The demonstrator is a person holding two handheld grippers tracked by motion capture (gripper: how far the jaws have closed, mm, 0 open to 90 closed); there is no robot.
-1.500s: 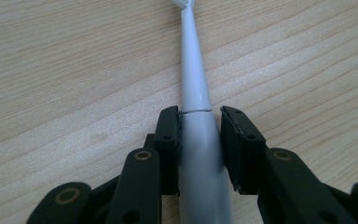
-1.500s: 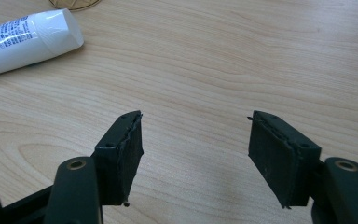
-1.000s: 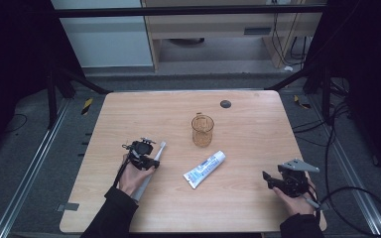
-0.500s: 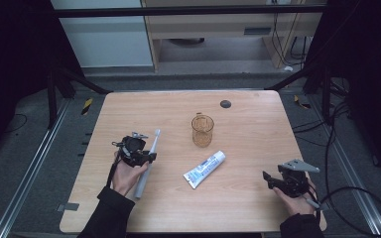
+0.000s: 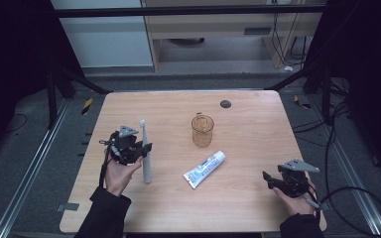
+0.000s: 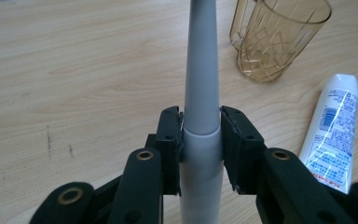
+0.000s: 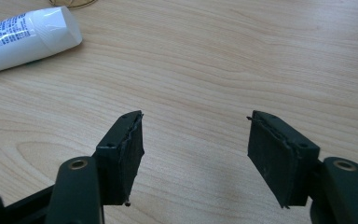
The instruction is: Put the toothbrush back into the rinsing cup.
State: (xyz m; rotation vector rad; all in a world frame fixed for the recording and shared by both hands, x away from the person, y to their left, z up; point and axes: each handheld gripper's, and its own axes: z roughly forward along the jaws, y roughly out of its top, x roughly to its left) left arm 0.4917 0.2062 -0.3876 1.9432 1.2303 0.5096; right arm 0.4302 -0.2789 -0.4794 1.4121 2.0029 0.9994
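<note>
A grey electric toothbrush (image 5: 145,151) stands nearly upright in my left gripper (image 5: 138,148), lifted off the wooden table (image 5: 248,119) at its left side. Both pads press on its handle (image 6: 200,140), and its neck reaches up out of the left gripper view. An amber plastic cup (image 5: 202,130) stands mid-table; in the left gripper view the cup (image 6: 275,37) is beyond the brush to the right. A white toothpaste tube (image 5: 205,169) lies in front of the cup. My right gripper (image 5: 276,181) hovers open at the front right, nothing between its jaws (image 7: 196,154).
A small dark disc (image 5: 225,103) lies near the table's far edge. The toothpaste tube's end (image 7: 28,35) lies at the upper left of the right gripper view. Dark frame bars and cables surround the table.
My left gripper has risen with the toothbrush and tipped it from lying slanted to nearly upright. The right gripper has stayed put.
</note>
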